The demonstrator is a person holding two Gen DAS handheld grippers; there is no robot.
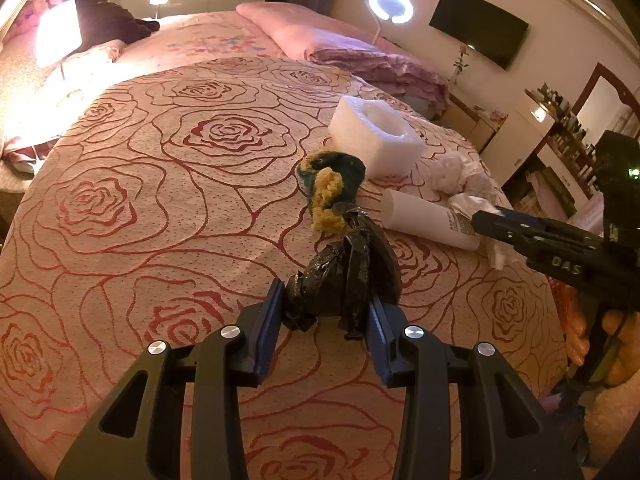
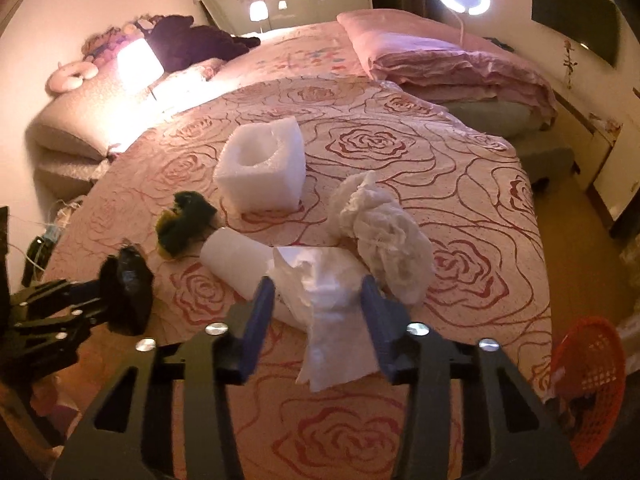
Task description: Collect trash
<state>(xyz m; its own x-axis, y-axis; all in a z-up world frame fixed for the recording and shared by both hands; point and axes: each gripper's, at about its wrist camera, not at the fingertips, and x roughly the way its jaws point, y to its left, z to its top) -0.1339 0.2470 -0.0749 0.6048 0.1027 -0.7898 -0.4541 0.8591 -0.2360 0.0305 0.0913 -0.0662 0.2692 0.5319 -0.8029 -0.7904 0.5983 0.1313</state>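
Note:
My left gripper (image 1: pixel 326 304) is shut on a crumpled black plastic wad (image 1: pixel 348 272) held just above the rose-patterned bedspread (image 1: pixel 160 200). In the right wrist view that left gripper (image 2: pixel 102 296) and the black wad (image 2: pixel 126 288) sit at the left. My right gripper (image 2: pixel 318 312) is shut on a white tissue (image 2: pixel 324 304) that hangs down between its fingers. It lies over a white tube (image 2: pixel 236 256). In the left wrist view the right gripper (image 1: pixel 480 218) reaches in from the right at the tube (image 1: pixel 428 216). Loose on the bed lie a green-yellow sponge (image 2: pixel 184 224) and a crumpled white paper ball (image 2: pixel 384 232).
A white foam block (image 2: pixel 260 164) with a round hollow stands behind the sponge. A red mesh basket (image 2: pixel 588 380) stands off the bed's near right corner. Folded pink bedding (image 2: pixel 440 60) lies at the far end. A bright lamp (image 2: pixel 138 58) glares at the left.

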